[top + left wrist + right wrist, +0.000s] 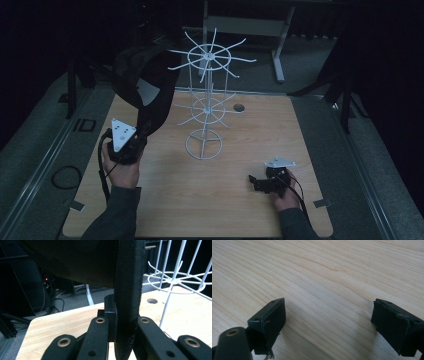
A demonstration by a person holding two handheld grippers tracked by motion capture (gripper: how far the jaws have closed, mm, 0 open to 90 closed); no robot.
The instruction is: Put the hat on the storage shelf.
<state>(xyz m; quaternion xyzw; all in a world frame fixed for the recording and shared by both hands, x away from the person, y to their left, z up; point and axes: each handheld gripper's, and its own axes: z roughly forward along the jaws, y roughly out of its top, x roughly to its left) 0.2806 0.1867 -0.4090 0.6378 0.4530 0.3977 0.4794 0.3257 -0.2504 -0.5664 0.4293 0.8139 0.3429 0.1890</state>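
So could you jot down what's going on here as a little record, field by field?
Surface: light wooden table
Centrepiece: white wire display rack with two tiers of radiating hooks, upright, mid-table
Left gripper: fingers shut on the strap of a black fabric bag
Bag: held up off the table, beside the rack's upper hooks
Right gripper: fingers wide apart, nothing between them, low over bare wood
Apparent work: probably hanging the bag on the rack

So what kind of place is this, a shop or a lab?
Probably a lab or recording workspace: a bare wooden table in a dark room, a white wire display rack, and a metal-legged bench behind.
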